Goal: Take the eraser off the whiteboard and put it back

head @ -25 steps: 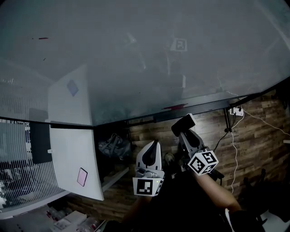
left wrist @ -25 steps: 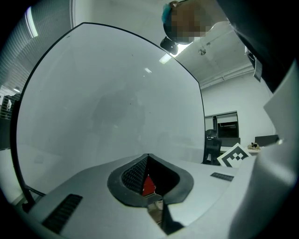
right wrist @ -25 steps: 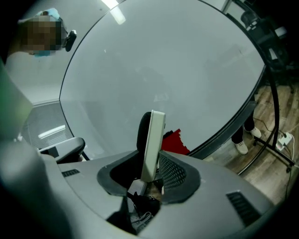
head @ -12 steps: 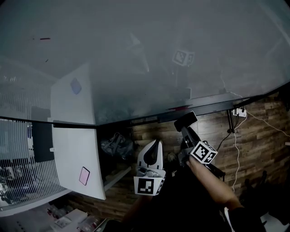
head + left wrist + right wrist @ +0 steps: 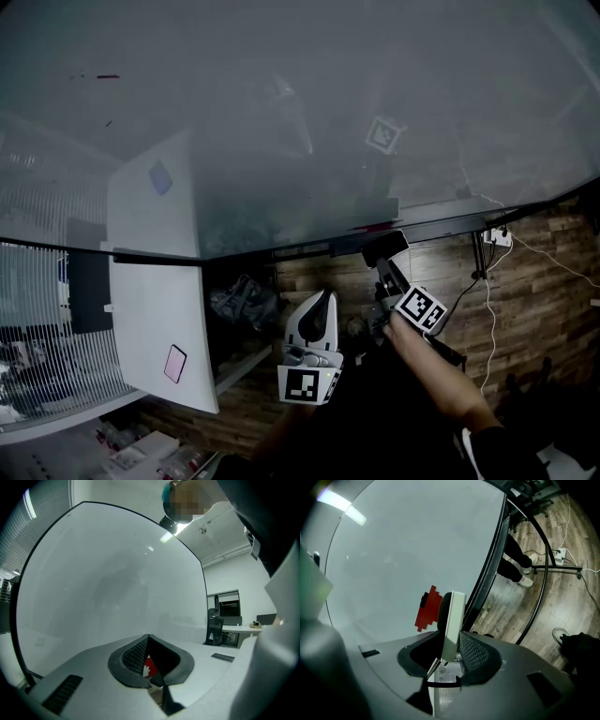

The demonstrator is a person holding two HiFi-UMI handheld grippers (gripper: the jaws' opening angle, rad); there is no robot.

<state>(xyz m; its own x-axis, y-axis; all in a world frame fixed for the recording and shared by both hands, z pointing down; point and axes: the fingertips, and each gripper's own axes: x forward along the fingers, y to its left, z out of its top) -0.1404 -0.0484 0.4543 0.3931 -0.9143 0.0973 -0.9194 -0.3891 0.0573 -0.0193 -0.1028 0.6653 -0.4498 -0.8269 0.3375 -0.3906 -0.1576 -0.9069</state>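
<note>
Right gripper's (image 5: 387, 265) jaws grip the flat black-and-white eraser (image 5: 385, 248) just below the grey whiteboard (image 5: 309, 112). Seat it flat before releasing. Left gripper's (image 5: 315, 319) jaws are closed, empty.

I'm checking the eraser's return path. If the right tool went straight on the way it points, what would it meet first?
Probably the whiteboard, near its black bottom frame beside the red patch; the held eraser would touch first. Depth is unclear.
</note>
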